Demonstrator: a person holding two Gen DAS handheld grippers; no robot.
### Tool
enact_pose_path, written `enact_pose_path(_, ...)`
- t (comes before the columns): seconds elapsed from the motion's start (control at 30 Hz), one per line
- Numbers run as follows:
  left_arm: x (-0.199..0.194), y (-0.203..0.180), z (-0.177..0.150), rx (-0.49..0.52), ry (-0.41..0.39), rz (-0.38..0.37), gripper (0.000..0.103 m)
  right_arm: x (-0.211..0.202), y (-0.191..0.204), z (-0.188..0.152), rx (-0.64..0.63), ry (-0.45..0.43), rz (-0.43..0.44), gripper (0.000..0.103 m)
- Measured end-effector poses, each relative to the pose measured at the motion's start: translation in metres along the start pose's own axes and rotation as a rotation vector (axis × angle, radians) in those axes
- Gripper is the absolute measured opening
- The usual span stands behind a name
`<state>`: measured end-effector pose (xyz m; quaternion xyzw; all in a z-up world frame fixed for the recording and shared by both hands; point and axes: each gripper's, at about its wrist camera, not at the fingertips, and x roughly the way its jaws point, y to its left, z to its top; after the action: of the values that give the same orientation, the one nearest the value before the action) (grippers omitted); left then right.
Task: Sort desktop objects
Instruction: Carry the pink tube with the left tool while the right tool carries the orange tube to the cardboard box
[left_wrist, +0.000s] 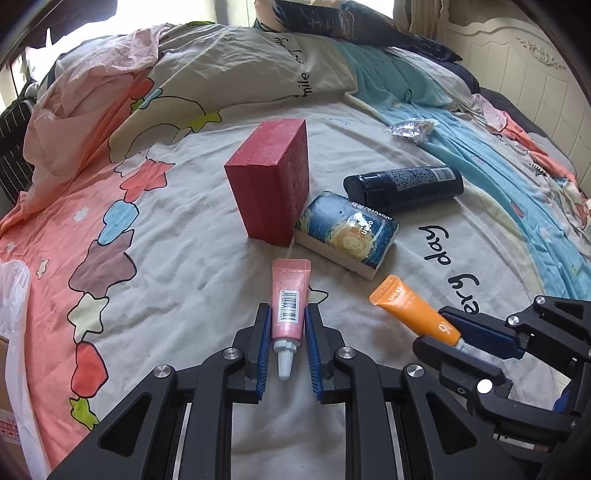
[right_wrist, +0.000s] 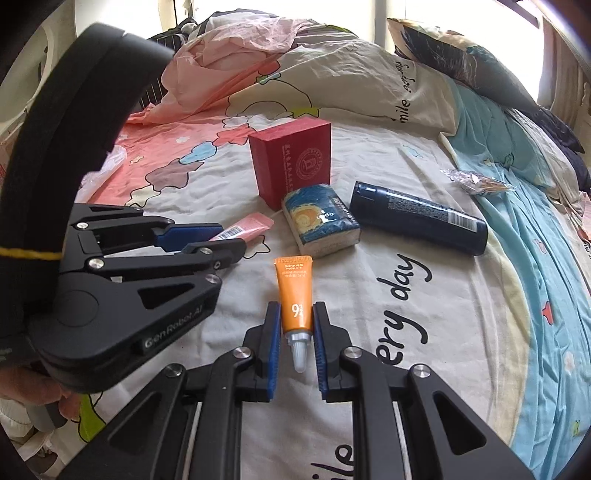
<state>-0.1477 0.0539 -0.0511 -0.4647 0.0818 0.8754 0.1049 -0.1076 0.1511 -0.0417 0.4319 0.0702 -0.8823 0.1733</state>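
Observation:
My left gripper (left_wrist: 287, 325) is shut on a small pink tube (left_wrist: 290, 299), cap toward the camera; it also shows in the right wrist view (right_wrist: 245, 228). My right gripper (right_wrist: 295, 321) is shut on a small orange tube (right_wrist: 295, 295), also seen in the left wrist view (left_wrist: 413, 308). Ahead on the bedspread stand a red box (left_wrist: 271, 181) (right_wrist: 291, 160), a blue painted tissue pack (left_wrist: 347, 230) (right_wrist: 321, 221) and a dark blue bottle (left_wrist: 404, 186) (right_wrist: 417, 219) lying on its side.
A crumpled clear wrapper (left_wrist: 412, 129) (right_wrist: 476, 181) lies farther back on the blue stripe. Rumpled pink and cream bedding (left_wrist: 110, 92) piles up behind. A white plastic bag (left_wrist: 14, 314) is at the left edge. A headboard (left_wrist: 517, 66) stands at the right.

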Motion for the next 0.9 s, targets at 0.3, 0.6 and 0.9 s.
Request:
enact_pose_path(0.3,-0.028,0.005,0.0,0.006,-0.026,0.023,0.018,-0.031,-0.002,0.008,0.012,-0.053,-0.002,0.016)
enact_pose_path(0.6,-0.07,0.019,-0.002,-0.006,-0.076,0.058,0.018,-0.064,0.016,0.019,-0.016,-0.118,-0.004,0.016)
enact_pose_path(0.9,-0.121,0.043,-0.011,-0.025,-0.127,0.114,0.018,-0.099,0.055,0.036,-0.073,-0.183,0.021,0.016)
